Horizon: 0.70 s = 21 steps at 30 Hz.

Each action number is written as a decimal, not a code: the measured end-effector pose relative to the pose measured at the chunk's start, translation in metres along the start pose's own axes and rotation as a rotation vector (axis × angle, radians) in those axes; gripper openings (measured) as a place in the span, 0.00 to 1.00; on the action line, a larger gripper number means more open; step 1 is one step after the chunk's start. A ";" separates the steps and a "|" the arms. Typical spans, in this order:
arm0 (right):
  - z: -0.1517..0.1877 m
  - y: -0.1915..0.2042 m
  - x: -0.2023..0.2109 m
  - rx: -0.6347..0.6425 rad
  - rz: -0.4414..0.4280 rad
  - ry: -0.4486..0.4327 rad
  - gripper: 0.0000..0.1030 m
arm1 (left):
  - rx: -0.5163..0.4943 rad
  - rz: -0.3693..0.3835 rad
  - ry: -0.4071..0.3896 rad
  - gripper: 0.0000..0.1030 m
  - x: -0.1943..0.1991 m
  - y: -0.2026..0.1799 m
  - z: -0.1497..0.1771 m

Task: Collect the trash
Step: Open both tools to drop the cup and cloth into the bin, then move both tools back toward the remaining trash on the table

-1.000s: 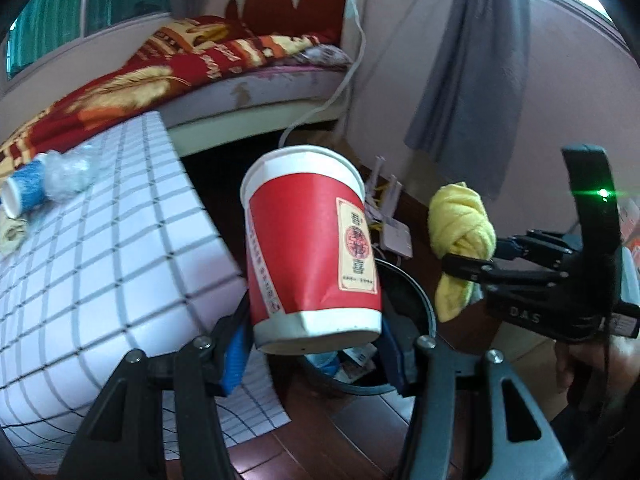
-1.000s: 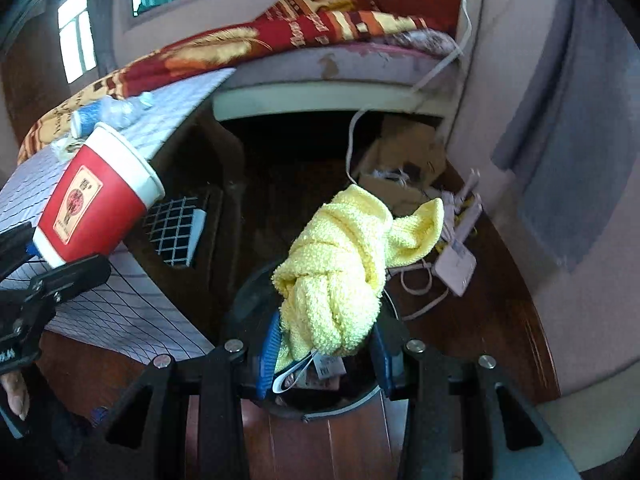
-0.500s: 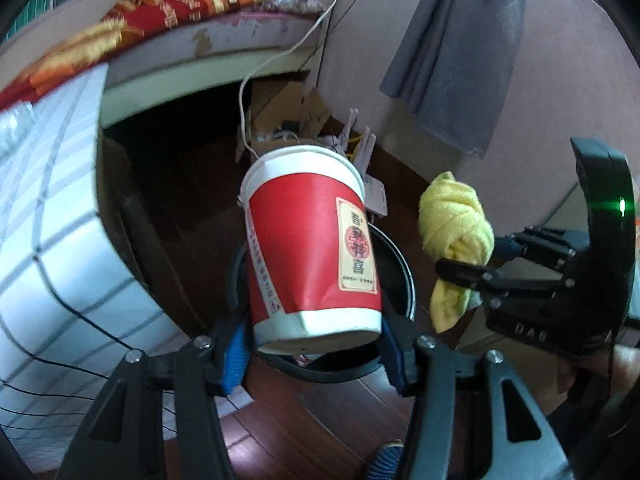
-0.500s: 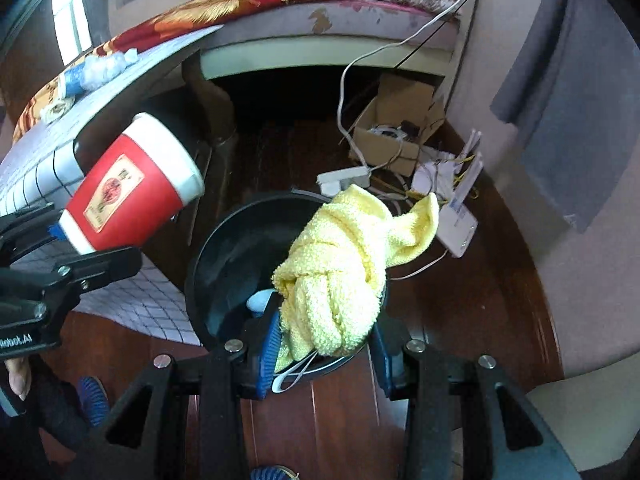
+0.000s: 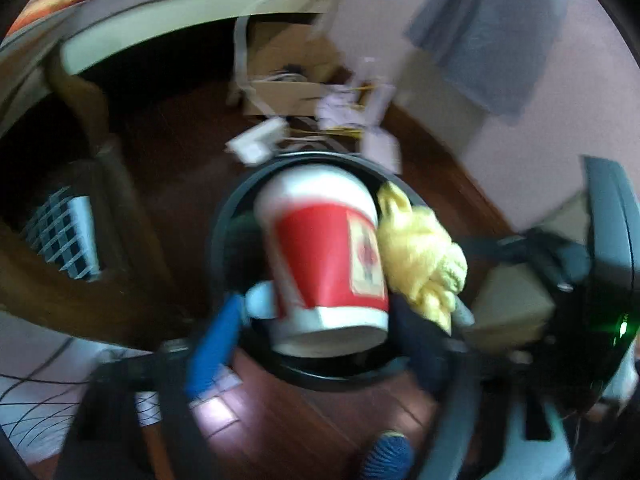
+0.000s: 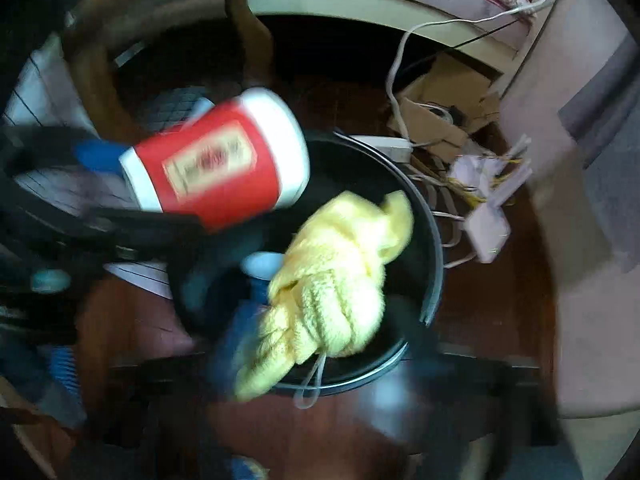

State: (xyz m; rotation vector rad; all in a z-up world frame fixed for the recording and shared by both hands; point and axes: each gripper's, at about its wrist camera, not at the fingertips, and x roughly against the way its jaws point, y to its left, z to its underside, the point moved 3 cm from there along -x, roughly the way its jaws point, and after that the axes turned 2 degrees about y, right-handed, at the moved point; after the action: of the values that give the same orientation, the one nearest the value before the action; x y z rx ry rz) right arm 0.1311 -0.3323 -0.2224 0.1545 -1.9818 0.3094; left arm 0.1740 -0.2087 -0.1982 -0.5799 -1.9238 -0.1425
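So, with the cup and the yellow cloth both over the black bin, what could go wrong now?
1. Both jaws are opening together; the red cup and yellow cloth are side by side and may knock each other off course.
2. The cloth hangs over the bin rim and could land outside.

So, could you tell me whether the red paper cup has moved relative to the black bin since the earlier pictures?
Yes. The red paper cup has come down toward the black bin, and now sits over its opening rather than above the far rim.

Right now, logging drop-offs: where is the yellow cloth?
In both wrist views the yellow cloth is over the black bin's mouth, just right of the red paper cup, between the opening right gripper's jaws.
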 end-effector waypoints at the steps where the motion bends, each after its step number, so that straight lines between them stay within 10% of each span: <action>1: 0.003 -0.003 -0.006 0.001 0.015 0.022 1.00 | 0.012 -0.009 0.000 0.94 0.001 0.003 0.001; 21: 0.007 -0.046 0.055 -0.215 0.099 -0.018 1.00 | -0.004 -0.087 -0.098 0.97 0.054 -0.002 0.019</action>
State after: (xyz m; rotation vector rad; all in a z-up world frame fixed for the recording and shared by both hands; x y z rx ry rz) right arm 0.1136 -0.3763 -0.1682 -0.0789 -2.0296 0.1577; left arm 0.1410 -0.1858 -0.1578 -0.5135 -2.0452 -0.1763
